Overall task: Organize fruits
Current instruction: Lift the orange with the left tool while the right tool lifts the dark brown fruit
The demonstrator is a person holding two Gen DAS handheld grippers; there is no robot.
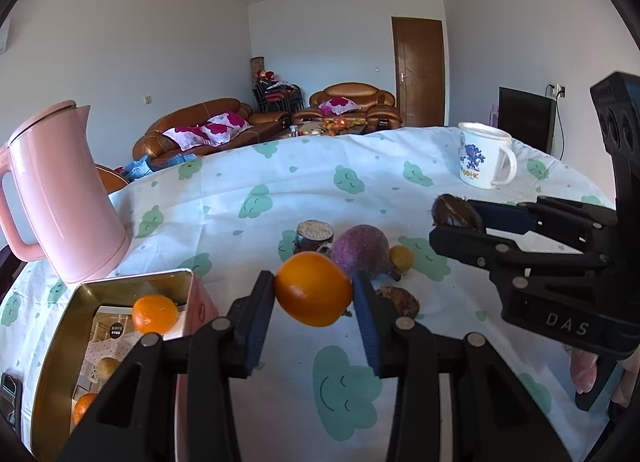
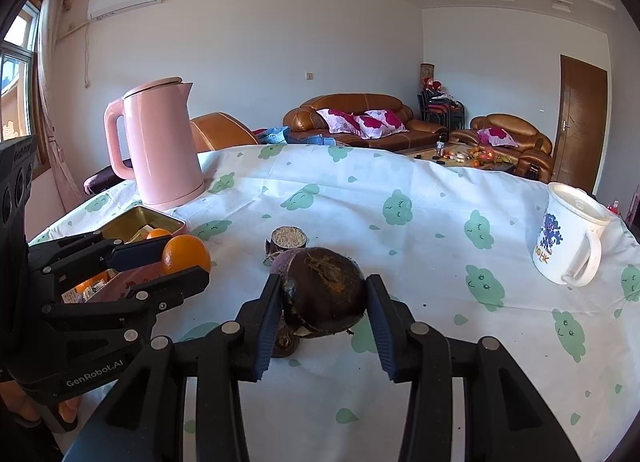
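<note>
My left gripper (image 1: 313, 290) is shut on an orange (image 1: 313, 289) and holds it above the tablecloth, right of an open pink tin (image 1: 120, 286) that holds another orange (image 1: 155, 314) and more fruit. My right gripper (image 2: 323, 292) is shut on a dark brown round fruit (image 2: 324, 292), lifted above the cloth; it also shows in the left wrist view (image 1: 456, 211). On the cloth lie a purple fruit (image 1: 360, 252), a small yellow fruit (image 1: 401, 258), a cut dark piece (image 1: 315, 236) and a brown fruit (image 1: 400, 300). The left gripper with the orange also shows in the right wrist view (image 2: 186, 256).
A pink kettle (image 1: 60, 197) stands behind the tin at the left. A white mug (image 1: 484, 159) stands at the far right of the table. The cloud-print tablecloth (image 1: 344, 386) covers the table. Sofas and a door are beyond.
</note>
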